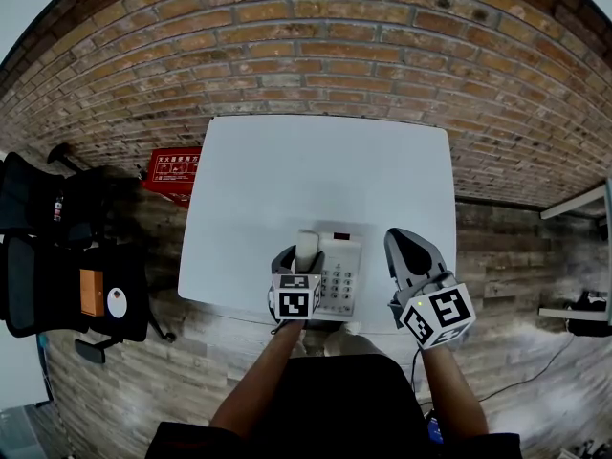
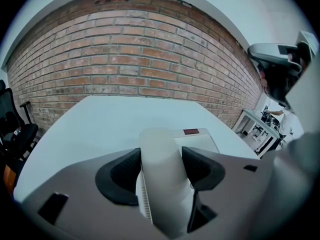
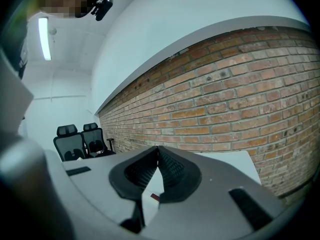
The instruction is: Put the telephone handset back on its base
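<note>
Two black office chairs [image 1: 57, 256] stand on the floor at the far left, with a red box [image 1: 172, 172] against the brick wall [image 1: 316, 36] just beyond them. Next comes the white table [image 1: 287, 170], bare except at its near edge. There the left gripper [image 1: 304, 253] is clamped on the telephone handset [image 1: 306, 247]. In the left gripper view the dark pads [image 2: 120, 176] press both flanks of the pale handset [image 2: 162, 179], which runs lengthwise between them. From the head view the handset lies along the left side of the base [image 1: 341, 280], over the place where the cradle should be. The keypad and a small red mark show just to its right. I cannot tell whether the handset is fully down in its seat or held a little above it.

Further right, clear of the phone, the right gripper [image 1: 413, 250] hangs over the table's near right corner. Its jaws meet at the tips and hold nothing, as the right gripper view shows [image 3: 157, 153].

As I judge it, the task is almost finished: the handset has been brought to the base and lined up. What remains is to settle it into the cradle, open the left tongs and draw them away without dragging it off
</note>
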`<state>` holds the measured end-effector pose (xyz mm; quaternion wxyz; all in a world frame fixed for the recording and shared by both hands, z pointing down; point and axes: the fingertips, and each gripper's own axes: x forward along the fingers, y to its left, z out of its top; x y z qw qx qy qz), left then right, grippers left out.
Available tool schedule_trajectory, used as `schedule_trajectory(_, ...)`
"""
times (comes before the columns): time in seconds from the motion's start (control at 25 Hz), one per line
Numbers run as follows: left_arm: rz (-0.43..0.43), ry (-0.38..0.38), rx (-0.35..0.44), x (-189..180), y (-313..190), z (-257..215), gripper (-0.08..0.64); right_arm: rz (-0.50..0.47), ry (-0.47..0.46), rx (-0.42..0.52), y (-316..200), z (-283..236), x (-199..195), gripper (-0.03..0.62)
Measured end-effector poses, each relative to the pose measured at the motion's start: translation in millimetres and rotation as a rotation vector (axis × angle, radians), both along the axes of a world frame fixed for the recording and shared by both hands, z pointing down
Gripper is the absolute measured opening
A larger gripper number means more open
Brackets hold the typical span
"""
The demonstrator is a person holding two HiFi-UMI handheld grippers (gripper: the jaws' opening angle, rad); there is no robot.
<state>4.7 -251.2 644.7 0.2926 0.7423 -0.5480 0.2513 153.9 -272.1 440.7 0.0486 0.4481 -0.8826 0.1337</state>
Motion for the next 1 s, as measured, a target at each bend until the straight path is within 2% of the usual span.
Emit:
schedule_trajectory(0.44, 0.04, 0.032, 0.011, 1, 0, -2, 0.253, 0.001, 0.0, 0.002, 3, -1, -7, 0.014)
schedule_trajectory(1.0, 0.085, 0.025, 0.037, -2, 1, -14, 0.258, 0.006, 0.0, 0.007, 6, -6, -13, 0.014)
